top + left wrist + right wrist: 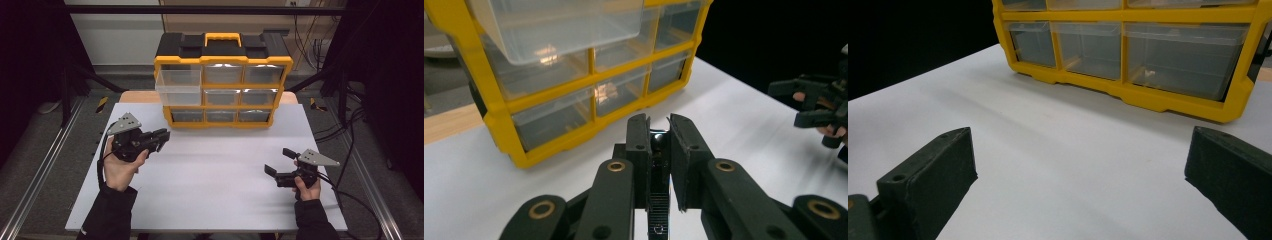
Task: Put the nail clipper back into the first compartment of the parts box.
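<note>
**One drawer pulled out, both grippers waiting**

White desk [210, 175] stands in a dark room w/ metal frame around; it carries a yellow drawer box [222, 82] at the far edge, black top and yellow handle up. The box has 9 clear drawers, 3 rows x 3. One of them, the open drawer [178, 86] at top left, sticks out toward the person, probably so that sth can go in or come out; it looks empty. The other 8 are pushed in.

2 grippers, one per hand. Left gripper [161, 138] hovers near the box's lower left corner, apart from it, aimed at the drawers; its fingers [639, 150] are nearly clenched, a narrow gap only, grasping nothing. Right gripper [278, 161] is well apart from the box, fingers [933, 175] released wide, prob. just waiting.
</note>
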### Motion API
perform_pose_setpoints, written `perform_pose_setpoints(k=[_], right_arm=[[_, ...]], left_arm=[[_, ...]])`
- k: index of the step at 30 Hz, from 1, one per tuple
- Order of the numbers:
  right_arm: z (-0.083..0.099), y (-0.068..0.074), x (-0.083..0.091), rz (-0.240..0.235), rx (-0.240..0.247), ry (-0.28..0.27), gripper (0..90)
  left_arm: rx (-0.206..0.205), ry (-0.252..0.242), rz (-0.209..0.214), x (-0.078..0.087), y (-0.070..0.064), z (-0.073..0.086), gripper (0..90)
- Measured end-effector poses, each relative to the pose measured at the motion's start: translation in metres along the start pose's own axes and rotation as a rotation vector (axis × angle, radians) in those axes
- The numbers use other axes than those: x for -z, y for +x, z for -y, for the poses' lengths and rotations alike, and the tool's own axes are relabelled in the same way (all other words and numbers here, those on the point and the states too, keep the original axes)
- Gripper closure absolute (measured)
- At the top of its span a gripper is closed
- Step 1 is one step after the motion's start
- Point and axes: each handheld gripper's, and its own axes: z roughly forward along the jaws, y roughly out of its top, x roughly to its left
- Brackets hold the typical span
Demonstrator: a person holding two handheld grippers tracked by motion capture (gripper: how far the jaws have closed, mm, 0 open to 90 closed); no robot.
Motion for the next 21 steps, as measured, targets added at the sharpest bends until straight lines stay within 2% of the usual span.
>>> perform_pose_setpoints(k=[10, 21], right_arm=[[0.000, 0.000, 0.000, 0.000, 0.000, -0.002, 0.4], [0.000, 0.000, -0.001, 0.002, 0.004, -0.002, 0.4]], left_arm=[[-0.010, -0.054, 0.009, 0.009, -0.002, -0.025, 78.9], [-0.017, -0.080, 0.006, 0.013, -0.001, -0.047, 78.9]])
